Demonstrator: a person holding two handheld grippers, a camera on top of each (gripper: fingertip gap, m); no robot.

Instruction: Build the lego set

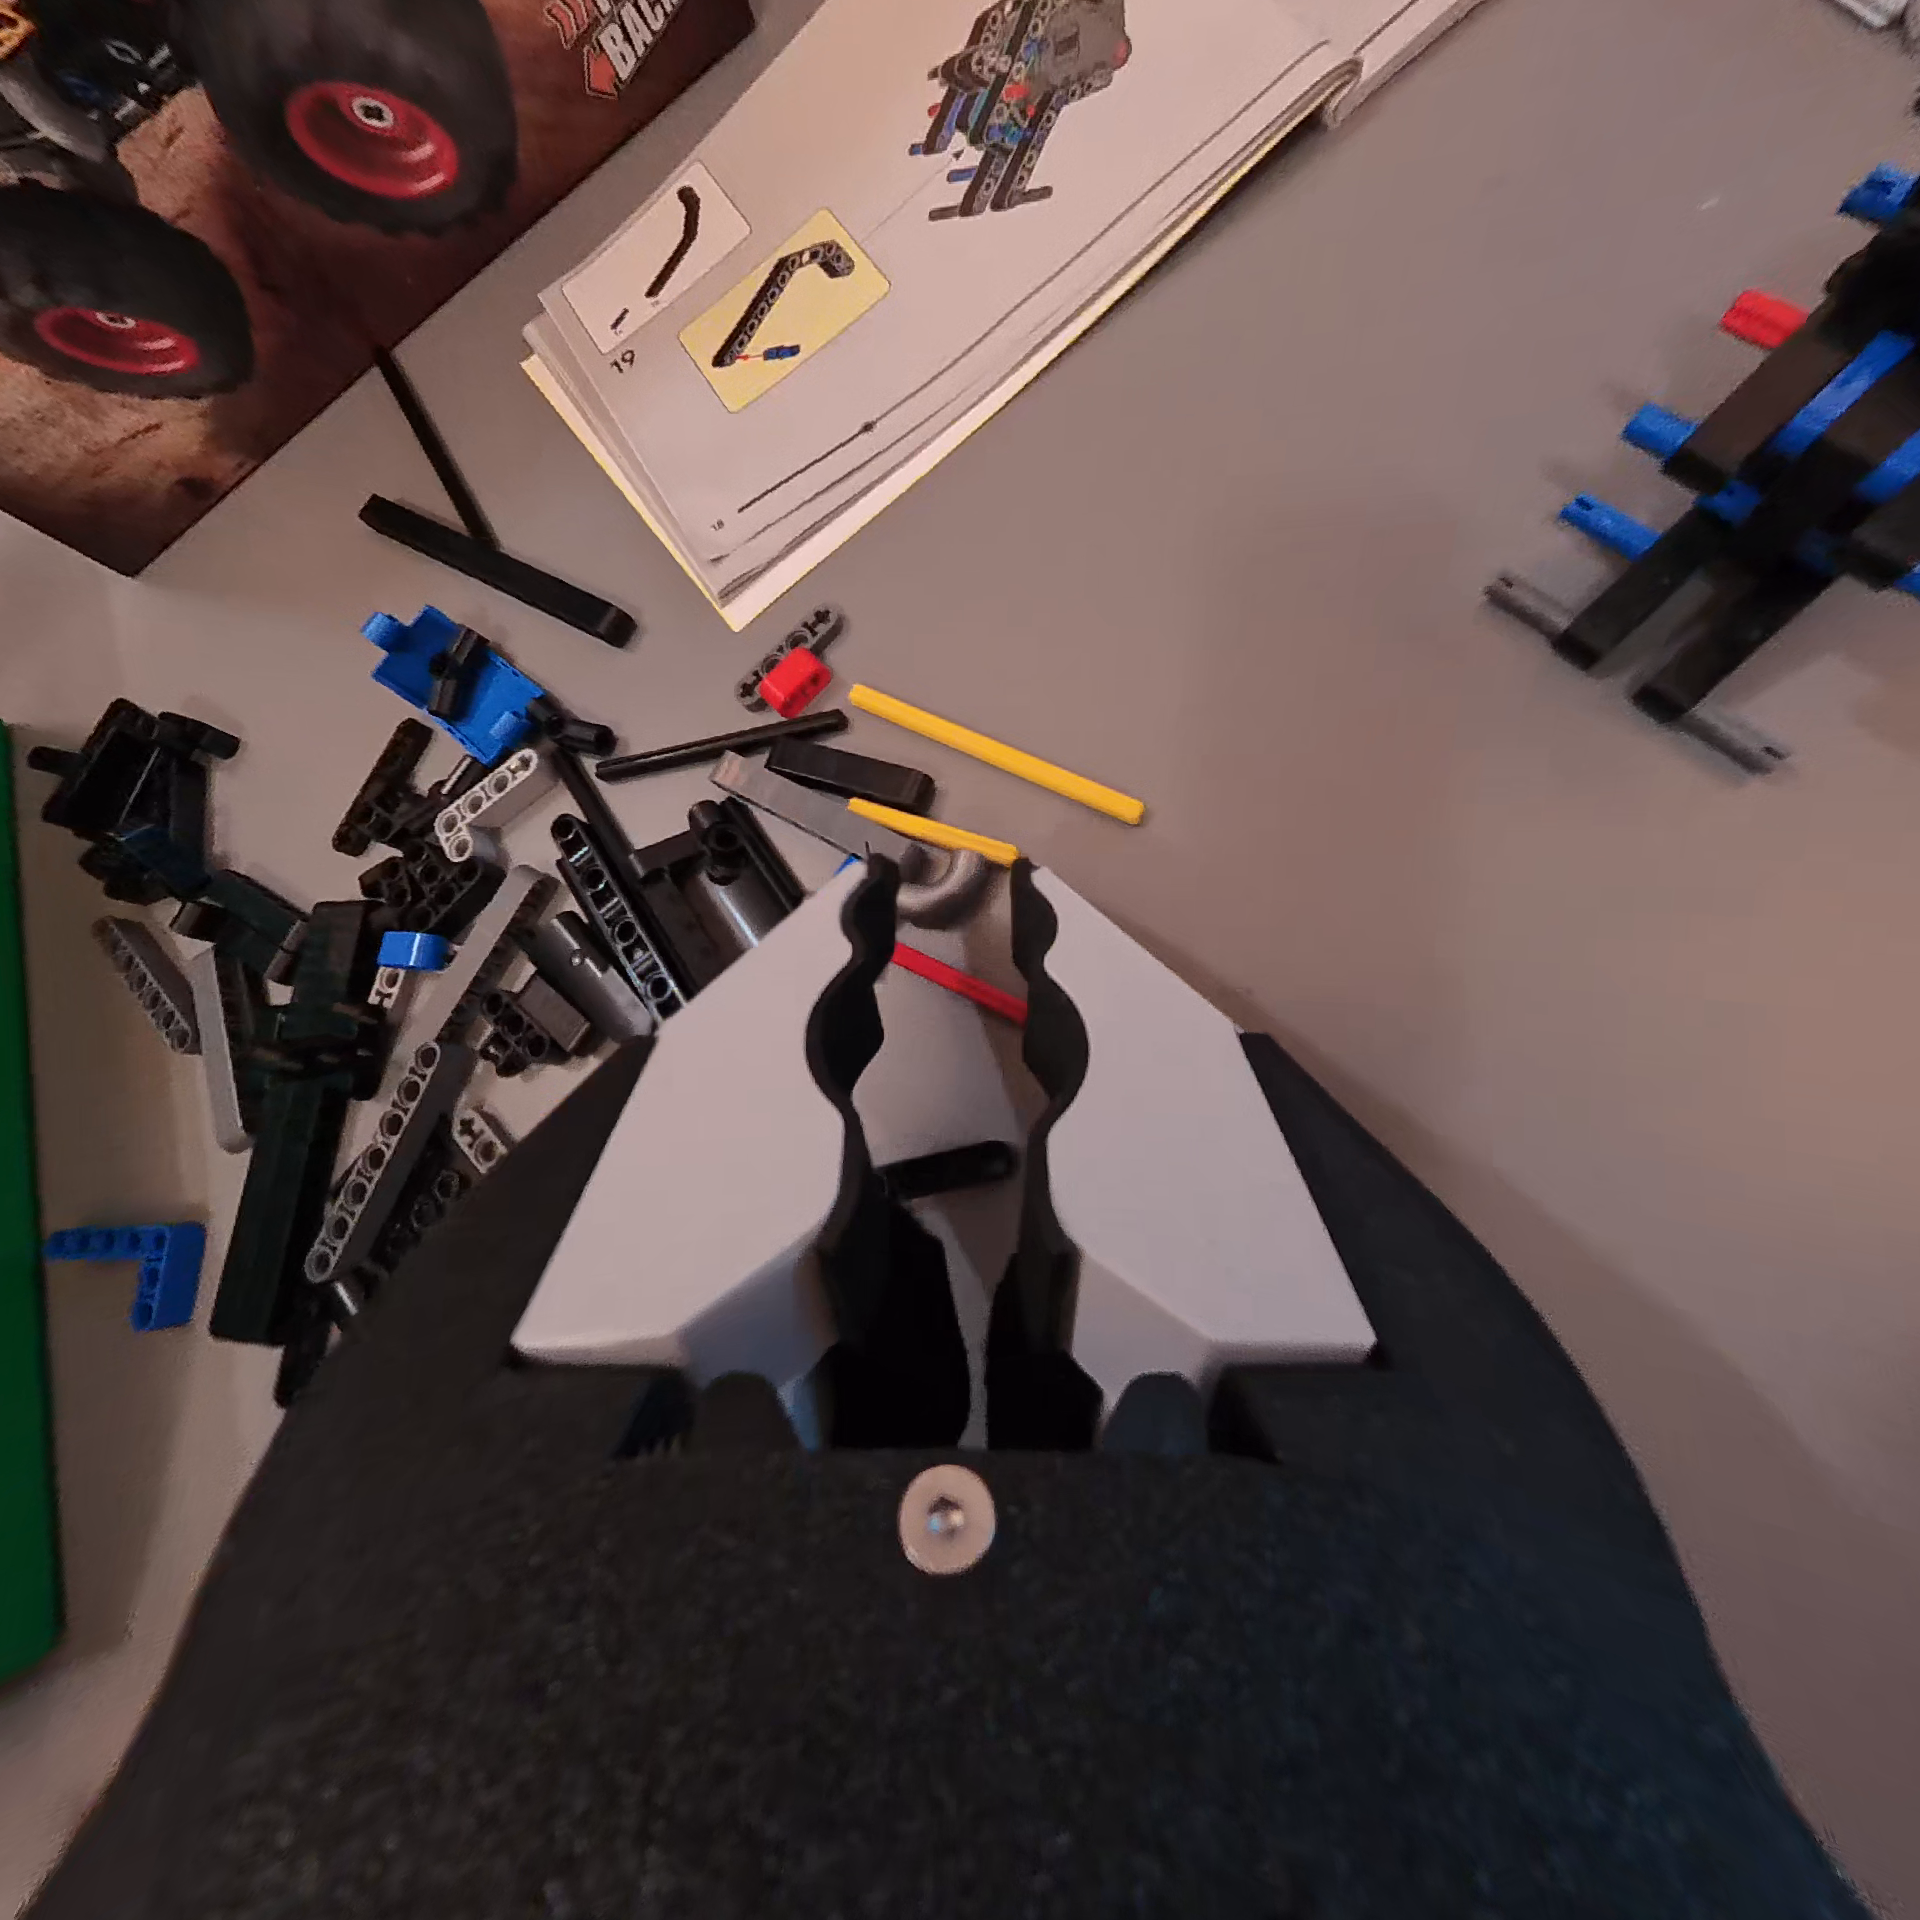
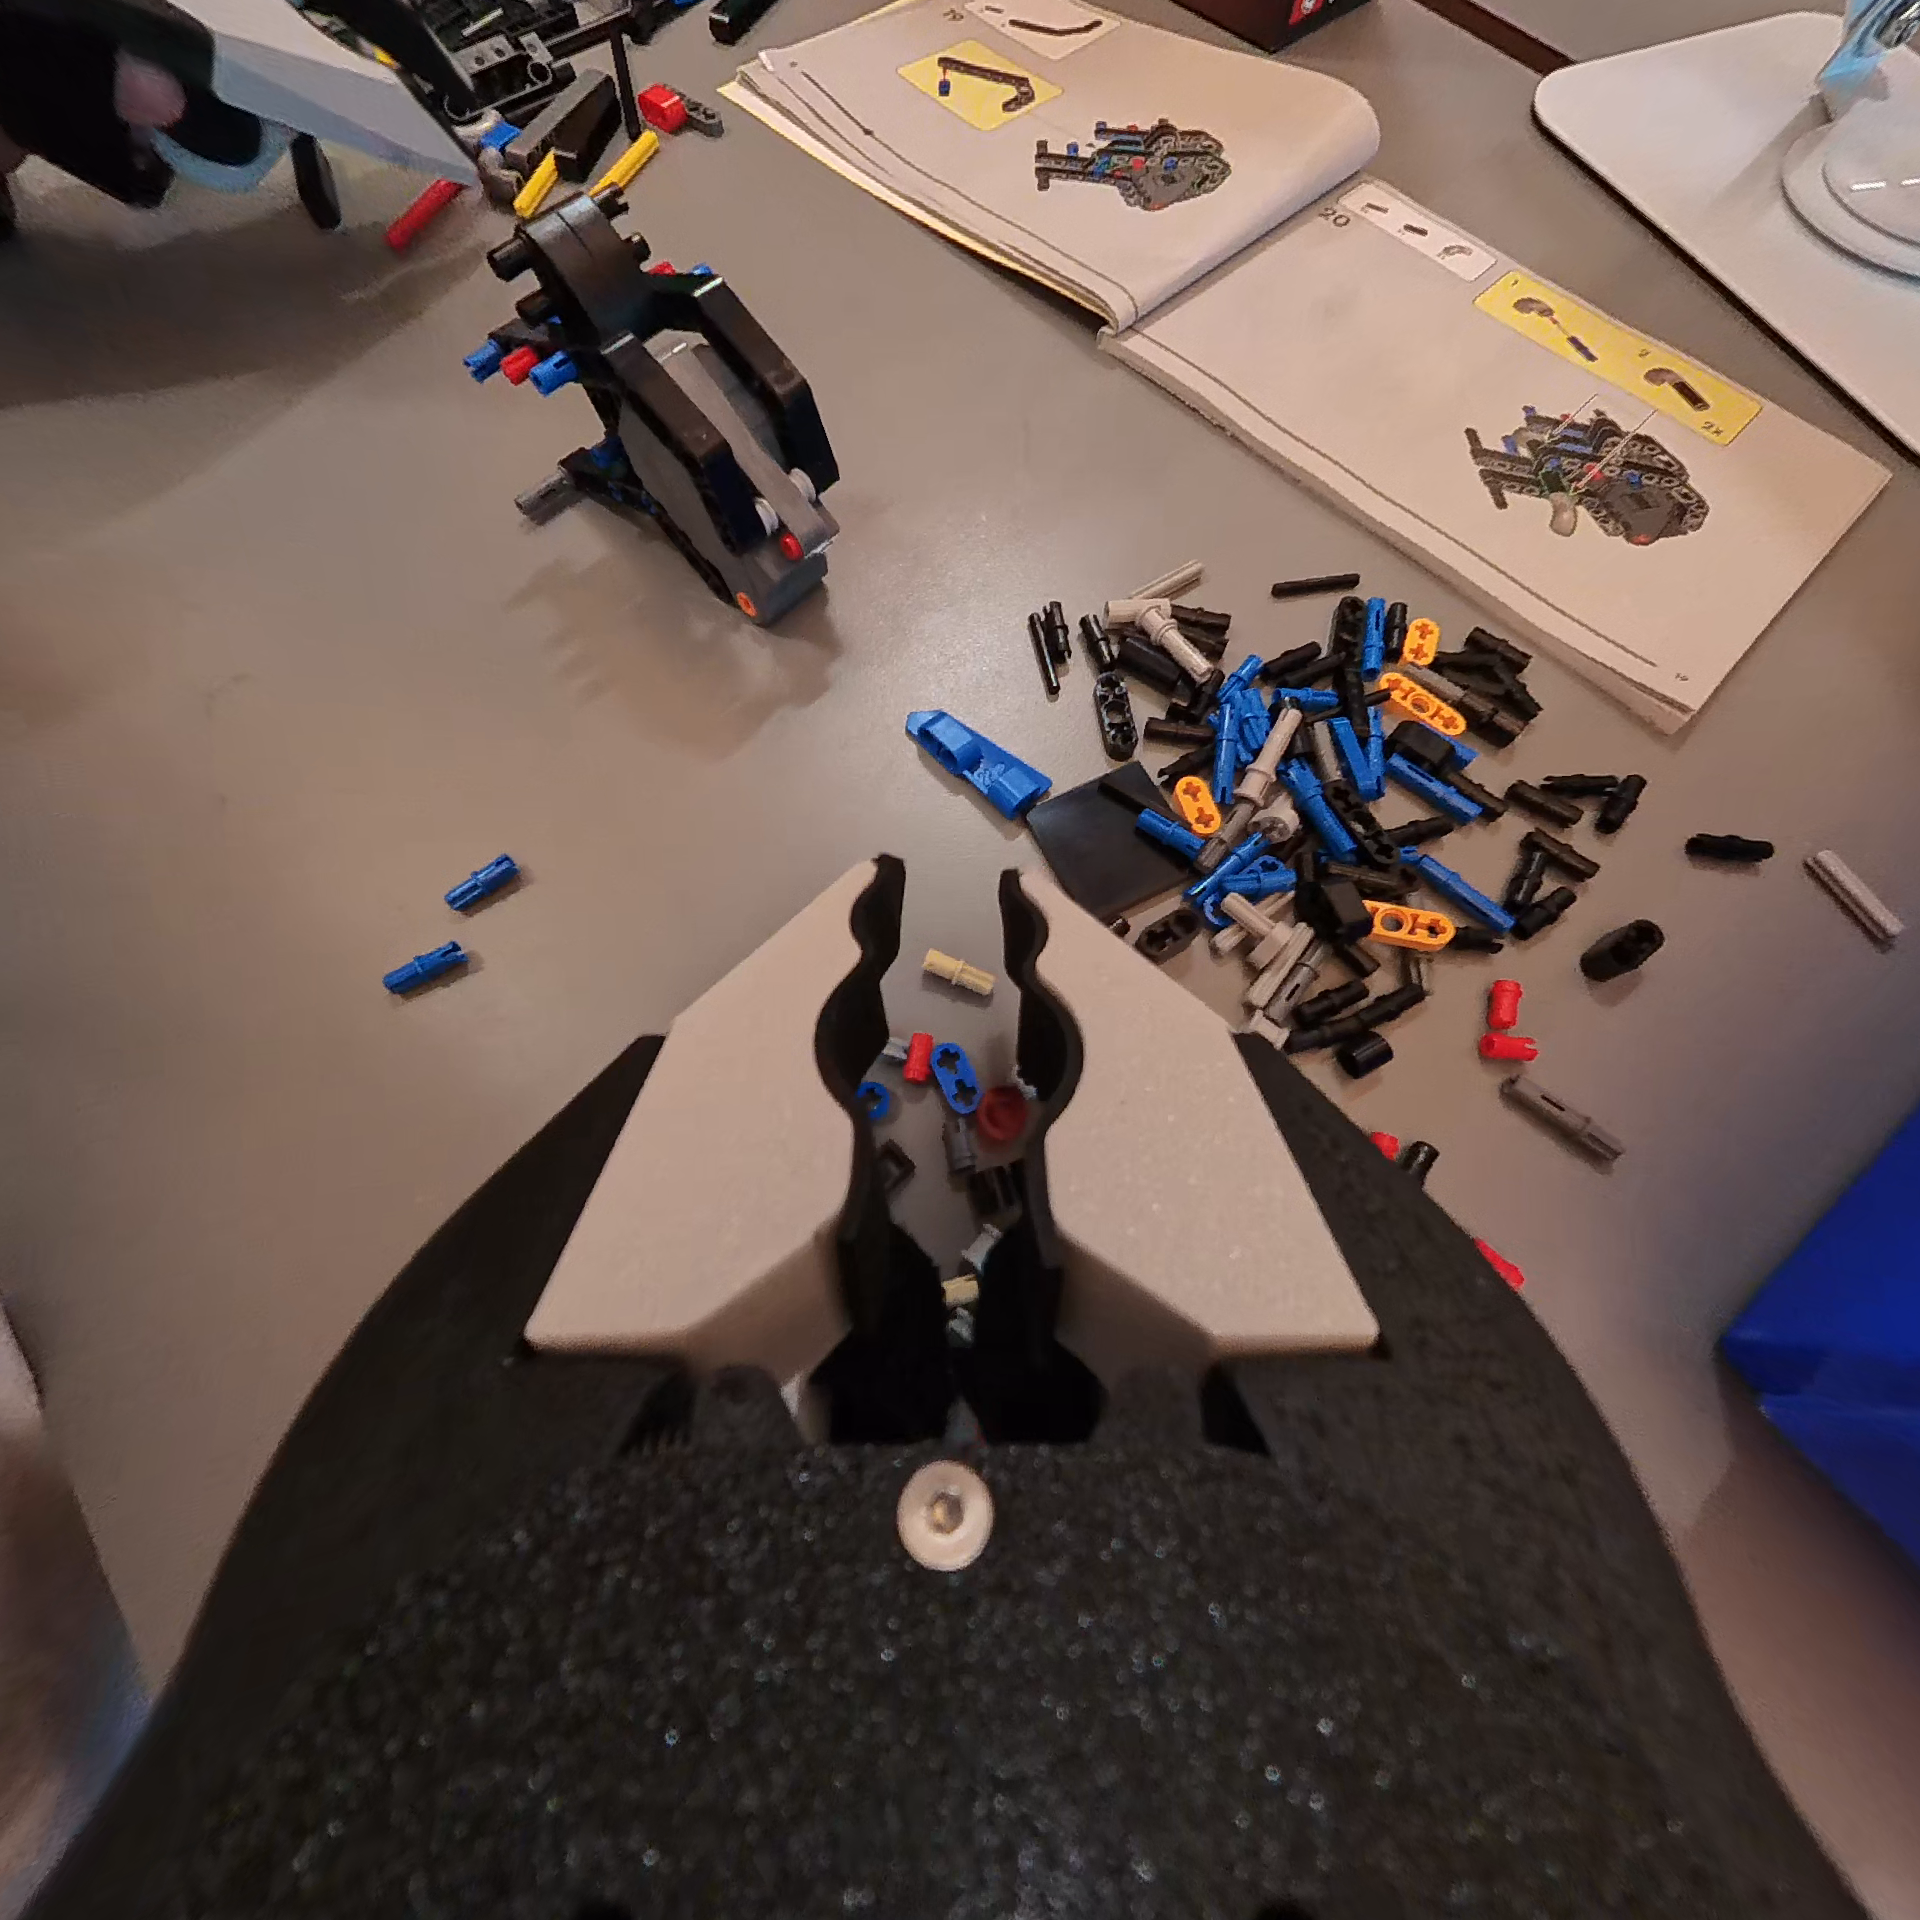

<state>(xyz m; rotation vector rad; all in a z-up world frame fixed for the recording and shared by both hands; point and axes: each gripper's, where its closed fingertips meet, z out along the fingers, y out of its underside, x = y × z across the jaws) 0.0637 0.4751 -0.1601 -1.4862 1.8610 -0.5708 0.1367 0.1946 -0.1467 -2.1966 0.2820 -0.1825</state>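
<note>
Your half-built model (image 2: 675, 416) stands upright on the grey table (image 2: 312, 727), far and left of your right gripper (image 2: 951, 883), with bare table all round it; in the left wrist view the same model (image 1: 1756, 499) is cut off by the right edge. Your right gripper's jaws stand apart with nothing between them, hovering over a few small pins, a tan pin (image 2: 958, 972) lying in the gap. Just to its right spreads a pile of small pins (image 2: 1340, 810), and two blue pins (image 2: 452, 925) lie apart on the left, with open table between.

Your left gripper (image 1: 951, 873) is likewise parted and holds nothing, its tips over the near edge of a heap of beams (image 1: 436, 935); a red rod (image 1: 956, 982) shows between the fingers, partly hidden. Two yellow rods (image 1: 997, 769) lie just beyond. The open instruction booklet (image 1: 935, 260) lies farther off, the box (image 1: 260, 208) to its left, cut off by the frame.
</note>
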